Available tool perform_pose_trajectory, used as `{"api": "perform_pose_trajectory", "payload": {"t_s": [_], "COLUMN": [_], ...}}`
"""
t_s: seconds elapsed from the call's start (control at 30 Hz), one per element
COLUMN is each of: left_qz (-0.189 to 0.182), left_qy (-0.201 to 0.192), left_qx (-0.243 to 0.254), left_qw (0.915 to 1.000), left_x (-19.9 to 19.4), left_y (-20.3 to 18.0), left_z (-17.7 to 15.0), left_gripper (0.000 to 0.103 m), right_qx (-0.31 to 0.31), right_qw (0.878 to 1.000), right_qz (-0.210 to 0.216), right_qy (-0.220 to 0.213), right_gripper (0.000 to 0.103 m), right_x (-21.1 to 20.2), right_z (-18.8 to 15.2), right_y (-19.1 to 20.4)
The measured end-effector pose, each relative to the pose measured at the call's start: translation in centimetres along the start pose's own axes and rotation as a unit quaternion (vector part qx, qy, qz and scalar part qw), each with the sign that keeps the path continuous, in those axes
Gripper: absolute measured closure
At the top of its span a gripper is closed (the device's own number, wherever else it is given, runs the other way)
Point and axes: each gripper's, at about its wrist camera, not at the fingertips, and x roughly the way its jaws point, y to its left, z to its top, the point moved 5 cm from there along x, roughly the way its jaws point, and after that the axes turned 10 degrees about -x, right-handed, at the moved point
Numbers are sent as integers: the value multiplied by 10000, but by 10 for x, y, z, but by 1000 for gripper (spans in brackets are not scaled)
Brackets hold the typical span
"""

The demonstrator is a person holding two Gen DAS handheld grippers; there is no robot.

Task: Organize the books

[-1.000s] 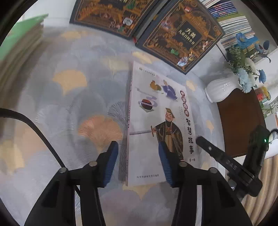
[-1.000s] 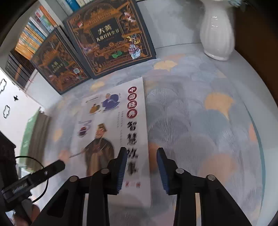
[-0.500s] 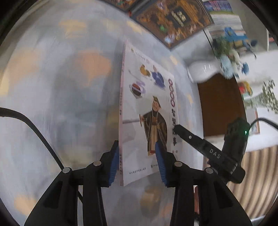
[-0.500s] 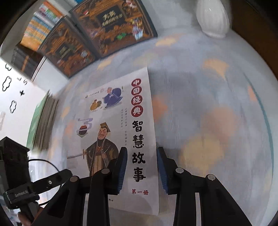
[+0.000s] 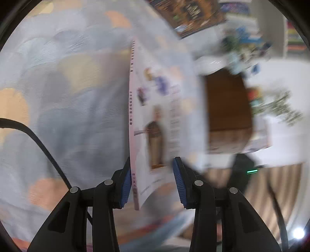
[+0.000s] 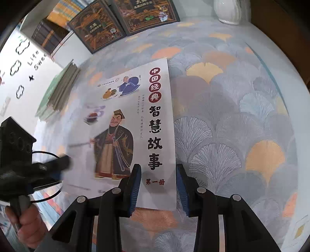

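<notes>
A thin white picture book (image 6: 135,116) with a robed figure and red and black characters lies flat on the patterned tablecloth (image 6: 232,116). My right gripper (image 6: 158,184) hovers over its near right corner. Its jaws are open, and the book's right edge runs between them. In the blurred left wrist view the same book (image 5: 155,116) shows its pink spine edge just inside the left pad. My left gripper (image 5: 151,184) is open and straddles the near spine corner. The left gripper's black housing (image 6: 17,147) and the hand (image 6: 25,226) holding it are at the book's left side.
Two dark ornate books (image 6: 124,17) lean at the back before a shelf of books (image 6: 48,36). A stack of green-covered books (image 6: 58,93) lies far left. A white vase (image 6: 228,11) stands back right beside a brown wooden surface (image 5: 228,100).
Both grippers drew toward the book's near end. The left view swung right and blurred, and the spine now sits by its left pad. The right gripper shifted onto the right corner.
</notes>
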Motion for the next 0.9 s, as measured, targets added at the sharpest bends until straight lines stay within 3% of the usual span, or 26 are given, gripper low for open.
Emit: {"api": "perform_pose_trajectory", "payload": {"t_s": [0.07,0.1,0.17,0.23,0.37,0.47,0.57,0.8,0.9], "left_qz": [-134,20,504,829,802,428,-229,-815,-881], "left_qy": [-133,-248,-445,-540,-463,-361,-123,244,252], "left_qx": [162,304,496,404,45,-368,-917,-1347,-1411], "left_qw": [9997,9992,9965,9943,9957,9978,9955,9872,9857], "left_x": [-4,-3,3,14,25,23,20,27,23], "left_y": [-17,-22,-21,-11,3,8,8,-9,-11], "left_z": [0,0,0,2,2,2,10,19,21], "left_gripper": [68,71,92,93,93,93,93,93,93], "right_qx": [174,276,535,681,780,990,1585,2364,2547], "right_qw": [9995,9990,9968,9950,9937,9904,9761,9423,9273], "right_qz": [241,346,576,698,779,961,1488,2370,2732], "right_qy": [-54,-82,-166,-211,-206,-35,45,-80,-232], "right_gripper": [67,67,67,67,67,65,48,48,48], "right_x": [-2,-4,-5,-6,-6,-7,-12,-9,-5], "right_z": [-3,-7,-9,-11,-11,-10,-16,-30,-26], "right_y": [-5,-9,-16,-20,-22,-26,-41,-54,-53]}}
